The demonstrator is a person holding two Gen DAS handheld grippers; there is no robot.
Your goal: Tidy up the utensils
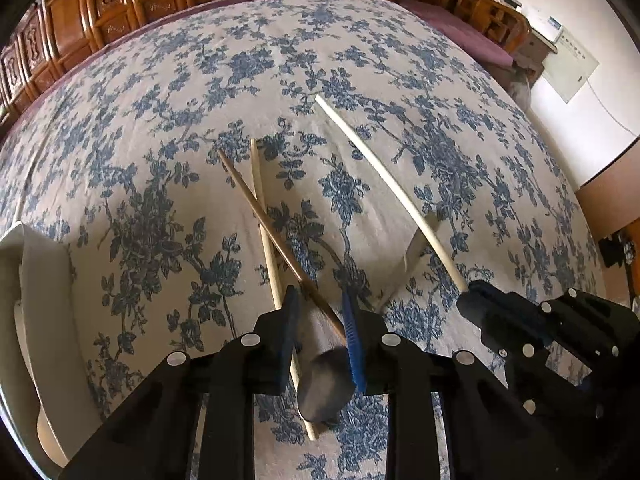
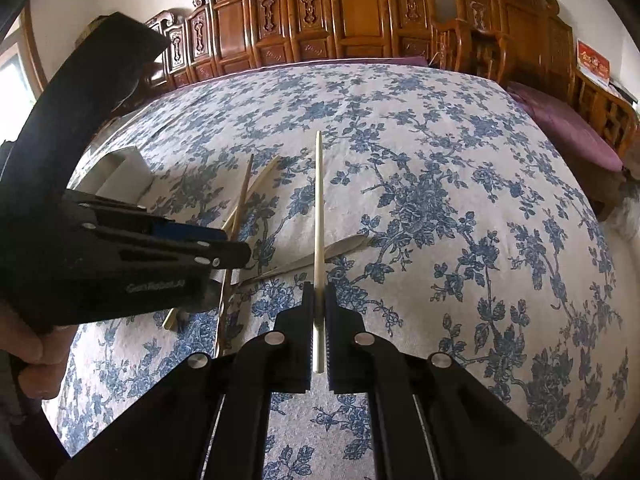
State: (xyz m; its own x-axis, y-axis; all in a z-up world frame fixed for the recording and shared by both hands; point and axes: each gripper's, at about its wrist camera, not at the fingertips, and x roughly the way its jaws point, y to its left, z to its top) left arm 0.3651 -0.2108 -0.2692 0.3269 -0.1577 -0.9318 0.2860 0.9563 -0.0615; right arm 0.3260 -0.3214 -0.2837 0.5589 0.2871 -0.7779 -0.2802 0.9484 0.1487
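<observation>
The right gripper is clamped near the end of a light, stiff, slippery pale chopstick, while the left gripper, jaws narrowly apart, straddles the brown chopstick crossing another on the floral cloth; grip near its end.

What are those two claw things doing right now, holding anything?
Left gripper: jaws partly closed around the brown chopstick; a firm grip cannot be told.
Right gripper: shut on the pale chopstick, lifted off the floral cloth.
</observation>
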